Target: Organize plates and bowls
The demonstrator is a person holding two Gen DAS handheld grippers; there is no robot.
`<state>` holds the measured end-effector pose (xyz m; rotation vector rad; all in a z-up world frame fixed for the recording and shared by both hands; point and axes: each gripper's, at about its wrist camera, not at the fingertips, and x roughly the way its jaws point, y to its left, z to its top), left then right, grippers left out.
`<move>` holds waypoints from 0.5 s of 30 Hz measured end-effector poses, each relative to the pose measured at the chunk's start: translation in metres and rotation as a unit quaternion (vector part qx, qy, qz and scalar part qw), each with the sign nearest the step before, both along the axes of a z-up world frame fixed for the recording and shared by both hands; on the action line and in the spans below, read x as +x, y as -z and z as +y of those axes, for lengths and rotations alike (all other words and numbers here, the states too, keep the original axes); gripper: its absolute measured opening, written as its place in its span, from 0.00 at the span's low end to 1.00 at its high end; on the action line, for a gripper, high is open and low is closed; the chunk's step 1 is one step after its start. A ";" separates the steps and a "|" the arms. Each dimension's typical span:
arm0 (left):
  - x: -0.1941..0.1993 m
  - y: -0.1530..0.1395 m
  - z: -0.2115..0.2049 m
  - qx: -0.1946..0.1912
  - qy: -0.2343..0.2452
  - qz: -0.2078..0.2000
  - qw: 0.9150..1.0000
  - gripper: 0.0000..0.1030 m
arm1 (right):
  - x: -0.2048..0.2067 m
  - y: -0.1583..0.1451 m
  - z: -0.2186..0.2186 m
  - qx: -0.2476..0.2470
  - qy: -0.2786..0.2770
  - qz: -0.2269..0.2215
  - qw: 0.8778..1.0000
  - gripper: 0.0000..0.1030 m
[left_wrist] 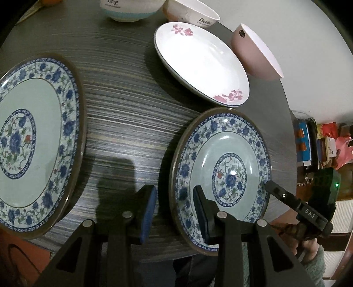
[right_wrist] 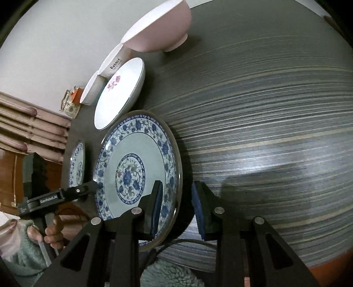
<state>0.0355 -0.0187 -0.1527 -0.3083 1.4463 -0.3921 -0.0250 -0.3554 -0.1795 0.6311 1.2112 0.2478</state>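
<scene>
A small blue-patterned plate [left_wrist: 222,170] lies near the table's front edge. My left gripper [left_wrist: 175,212] is open, its two fingers on either side of that plate's left rim. My right gripper [right_wrist: 177,207] is open, its fingers on either side of the same plate's [right_wrist: 134,170] right rim; one of its fingers shows in the left wrist view [left_wrist: 286,198]. A larger blue-patterned plate [left_wrist: 33,141] lies to the left. A white plate with pink flowers [left_wrist: 200,61], a pink bowl [left_wrist: 256,53] and two white bowls [left_wrist: 189,11] [left_wrist: 130,8] stand at the back.
The dark striped table [left_wrist: 123,106] has its edge close to both grippers. Boxes and red bags [left_wrist: 320,143] stand beyond the table at the right. In the right wrist view the bare table top [right_wrist: 264,123] stretches out to the right of the plate.
</scene>
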 end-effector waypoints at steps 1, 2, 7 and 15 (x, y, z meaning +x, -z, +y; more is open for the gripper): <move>0.000 0.000 0.000 0.001 0.001 0.001 1.000 0.34 | 0.001 0.000 0.000 0.000 0.000 -0.001 1.000 0.26; 0.001 0.000 -0.001 0.002 0.002 0.001 1.000 0.34 | 0.002 0.000 0.000 -0.001 0.000 -0.002 1.000 0.26; 0.003 0.000 -0.006 0.001 0.009 -0.002 1.000 0.34 | 0.007 0.001 0.001 0.004 -0.006 -0.002 1.000 0.21; -0.001 -0.002 -0.019 0.011 0.029 -0.013 0.999 0.32 | 0.008 0.003 0.006 -0.008 -0.011 -0.001 1.000 0.13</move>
